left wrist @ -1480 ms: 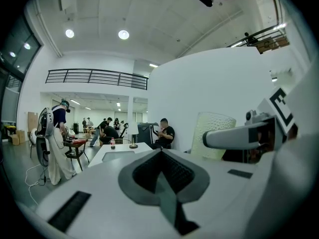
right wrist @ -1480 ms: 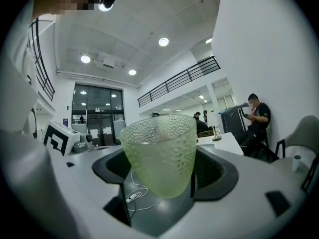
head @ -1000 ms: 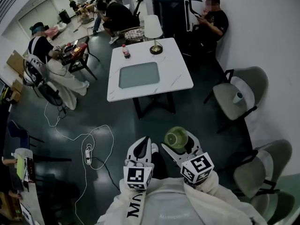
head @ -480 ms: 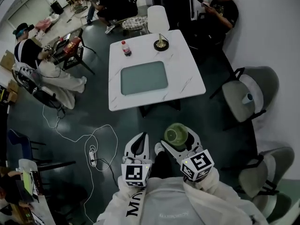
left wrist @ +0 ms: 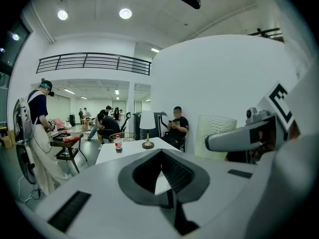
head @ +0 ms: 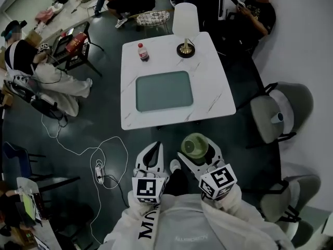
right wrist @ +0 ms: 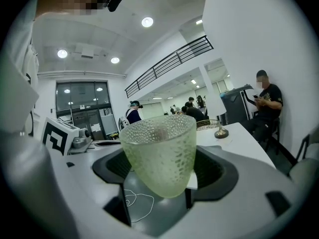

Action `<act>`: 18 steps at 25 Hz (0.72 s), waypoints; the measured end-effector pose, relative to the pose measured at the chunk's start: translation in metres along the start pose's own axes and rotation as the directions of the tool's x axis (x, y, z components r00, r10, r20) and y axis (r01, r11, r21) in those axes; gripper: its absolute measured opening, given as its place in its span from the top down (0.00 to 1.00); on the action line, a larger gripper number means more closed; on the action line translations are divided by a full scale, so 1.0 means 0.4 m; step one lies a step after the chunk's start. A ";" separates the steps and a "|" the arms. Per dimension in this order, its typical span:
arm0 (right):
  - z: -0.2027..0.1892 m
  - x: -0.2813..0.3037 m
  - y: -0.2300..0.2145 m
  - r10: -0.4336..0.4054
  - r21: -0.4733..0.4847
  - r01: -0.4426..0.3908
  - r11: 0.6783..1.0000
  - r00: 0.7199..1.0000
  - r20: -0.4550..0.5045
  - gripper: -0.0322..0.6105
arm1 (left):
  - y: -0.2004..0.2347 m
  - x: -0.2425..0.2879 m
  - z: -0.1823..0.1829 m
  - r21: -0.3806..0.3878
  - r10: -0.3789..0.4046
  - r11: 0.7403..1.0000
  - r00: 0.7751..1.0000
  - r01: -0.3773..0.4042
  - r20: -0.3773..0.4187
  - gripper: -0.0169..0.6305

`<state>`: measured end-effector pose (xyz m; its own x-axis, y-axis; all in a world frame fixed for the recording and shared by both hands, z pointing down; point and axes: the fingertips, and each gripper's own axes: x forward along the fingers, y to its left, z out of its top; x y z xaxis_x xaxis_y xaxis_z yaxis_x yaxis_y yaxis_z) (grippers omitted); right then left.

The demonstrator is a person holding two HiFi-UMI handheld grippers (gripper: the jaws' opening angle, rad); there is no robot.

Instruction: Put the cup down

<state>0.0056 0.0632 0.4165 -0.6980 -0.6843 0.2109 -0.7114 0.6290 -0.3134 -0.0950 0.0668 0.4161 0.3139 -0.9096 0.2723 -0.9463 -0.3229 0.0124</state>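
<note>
A pale green dimpled glass cup [right wrist: 159, 153] stands upright between the jaws of my right gripper [right wrist: 162, 176], which is shut on it. In the head view the cup [head: 195, 146] hangs above the dark floor, short of the near edge of the white table [head: 208, 95]. My left gripper [head: 151, 158] is held beside it on the left, shut and empty. In the left gripper view its jaws [left wrist: 164, 176] meet, and the cup [left wrist: 214, 136] shows at the right.
On the table lie a grey-green tray [head: 164, 90], a red-capped bottle [head: 142, 51] and a white lamp [head: 186, 27]. Grey chairs [head: 278, 116] stand to the right, one bearing a small cup [head: 277, 117]. A cable and power strip [head: 98, 165] lie on the floor. People sit at the back.
The table has drawn nearer in the head view as I moved forward. Both grippers keep their hold and places relative to my body.
</note>
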 end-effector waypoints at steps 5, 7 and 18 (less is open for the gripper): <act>0.026 0.079 -0.013 -0.002 -0.016 0.001 1.000 1.000 -0.012 0.36 | 0.068 0.053 0.005 -0.013 0.004 1.000 1.000 -0.004 -0.004 0.96; 0.034 0.103 -0.015 -0.004 -0.019 0.004 1.000 1.000 -0.015 0.36 | 0.089 0.069 0.006 -0.019 0.002 1.000 1.000 -0.002 -0.007 0.96; 0.035 0.197 -0.048 -0.040 -0.018 0.039 0.999 0.998 -0.044 0.36 | 0.167 0.154 0.002 -0.034 -0.032 0.999 0.999 0.031 -0.017 0.96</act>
<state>-0.0344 -0.0080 0.4262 -0.6721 -0.6920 0.2634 -0.7394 0.6084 -0.2883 -0.1387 -0.0108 0.4330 0.3425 -0.8943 0.2880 -0.9382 -0.3420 0.0539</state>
